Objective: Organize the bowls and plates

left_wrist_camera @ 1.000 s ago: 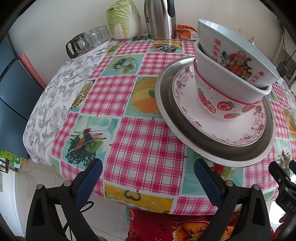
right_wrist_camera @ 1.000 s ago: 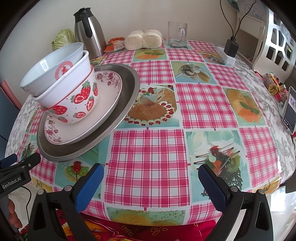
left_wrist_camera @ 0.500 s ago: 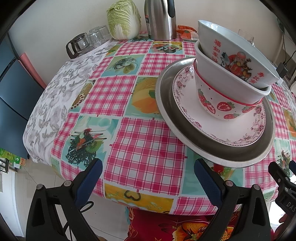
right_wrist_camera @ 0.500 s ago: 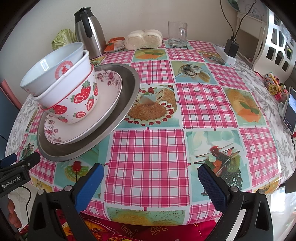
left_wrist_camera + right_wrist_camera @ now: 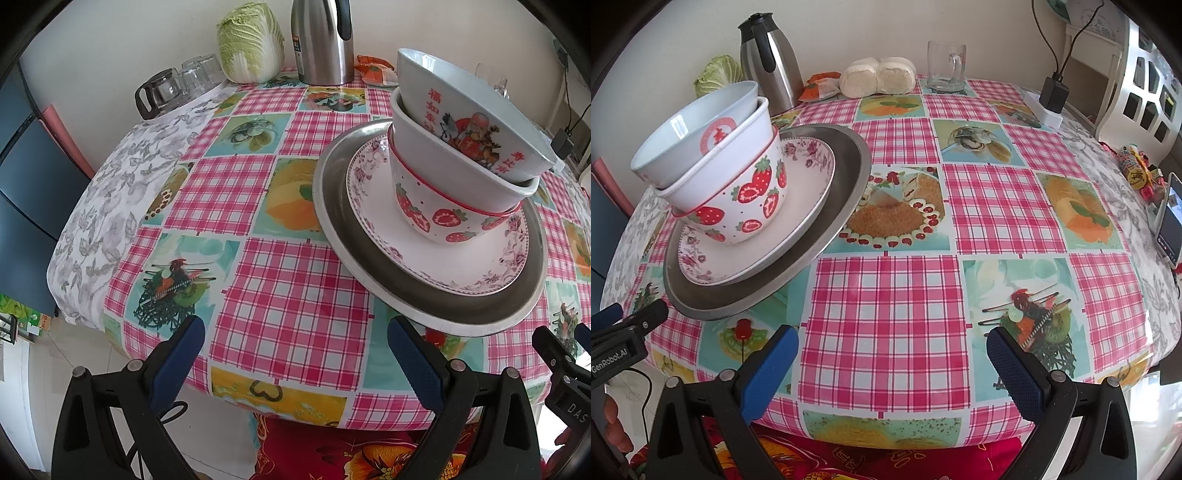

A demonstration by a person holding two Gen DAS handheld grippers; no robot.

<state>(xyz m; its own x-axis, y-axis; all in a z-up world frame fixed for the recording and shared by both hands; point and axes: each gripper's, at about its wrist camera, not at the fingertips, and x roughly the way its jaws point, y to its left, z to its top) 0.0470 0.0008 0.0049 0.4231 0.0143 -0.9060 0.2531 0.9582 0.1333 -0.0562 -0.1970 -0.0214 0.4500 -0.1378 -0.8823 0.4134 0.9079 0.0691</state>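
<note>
Setting reads as a home dining area: round table (image 5: 997,206) under a pink checked food-print oilcloth, carrying a steel thermos jug (image 5: 321,40), a napa cabbage (image 5: 251,40), steamed buns (image 5: 877,75), a glass mug (image 5: 945,66) and stacked household crockery (image 5: 443,177).

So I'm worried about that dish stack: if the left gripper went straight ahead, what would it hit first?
Probably nothing soon: the open left gripper points over bare tablecloth. The steel tray lies just right of that line, though depth is uncertain.

stack: top bowl (image 5: 690,144) in lower bowl (image 5: 738,195), on plate (image 5: 809,184), on tray (image 5: 849,166) | table (image 5: 886,295) left | far: kettle (image 5: 772,70), cabbage (image 5: 251,40), mug (image 5: 945,66) right
</note>
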